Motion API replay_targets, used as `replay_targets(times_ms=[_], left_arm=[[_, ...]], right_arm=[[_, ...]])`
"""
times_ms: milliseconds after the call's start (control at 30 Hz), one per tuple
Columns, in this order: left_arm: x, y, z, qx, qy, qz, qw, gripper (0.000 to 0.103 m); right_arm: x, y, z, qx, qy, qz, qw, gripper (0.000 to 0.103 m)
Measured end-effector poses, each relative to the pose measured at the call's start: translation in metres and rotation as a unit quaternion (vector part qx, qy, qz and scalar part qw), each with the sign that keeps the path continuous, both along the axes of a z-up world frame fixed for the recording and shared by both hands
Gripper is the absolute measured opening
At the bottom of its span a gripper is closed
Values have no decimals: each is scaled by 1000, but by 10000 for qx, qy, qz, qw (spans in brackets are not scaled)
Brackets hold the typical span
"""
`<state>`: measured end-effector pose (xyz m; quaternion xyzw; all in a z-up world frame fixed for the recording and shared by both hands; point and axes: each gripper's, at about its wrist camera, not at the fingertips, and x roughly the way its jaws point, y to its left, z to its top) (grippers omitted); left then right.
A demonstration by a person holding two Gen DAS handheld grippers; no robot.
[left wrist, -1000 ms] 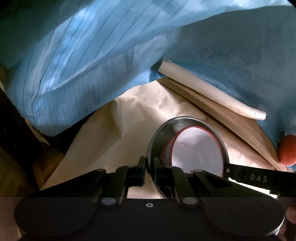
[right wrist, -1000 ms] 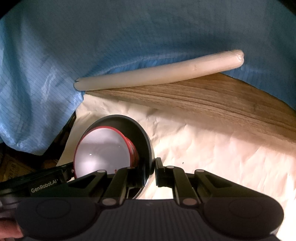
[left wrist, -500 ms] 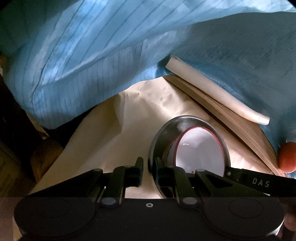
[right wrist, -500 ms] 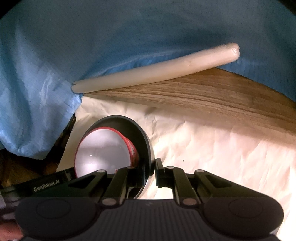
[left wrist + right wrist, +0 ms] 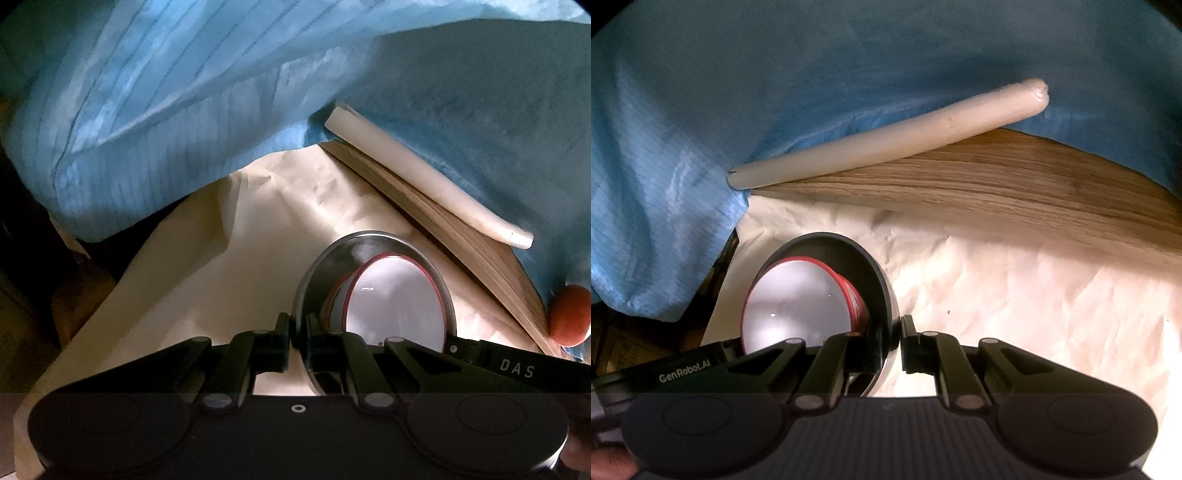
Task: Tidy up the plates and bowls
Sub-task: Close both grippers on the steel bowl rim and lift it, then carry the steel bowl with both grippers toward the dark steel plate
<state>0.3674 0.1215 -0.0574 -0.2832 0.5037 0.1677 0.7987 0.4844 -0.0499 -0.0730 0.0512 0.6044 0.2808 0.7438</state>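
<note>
Two black grippers, left (image 5: 298, 338) and right (image 5: 897, 339), each pinch the shiny round metal bowl (image 5: 334, 266) with red-rimmed white bowls (image 5: 397, 295) inside, above crinkly cream paper (image 5: 1015, 295), near a blue cloth (image 5: 849, 74).

We see a dark metal bowl (image 5: 334, 266) tipped up on edge above the cream paper (image 5: 221, 266), its rim pinched on opposite sides. Nested inside it sits a white bowl (image 5: 395, 306) with a red rim, its glossy hollow likewise tilted.
</note>
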Motion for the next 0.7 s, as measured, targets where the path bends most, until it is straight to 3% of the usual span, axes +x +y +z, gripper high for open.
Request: replay_targets(times_ms=[700], left_arm=[[7,-38,12,18,-196,-369,9991,7]], right_arm=[[-10,-39,15,86,-108,-387,9992,10]])
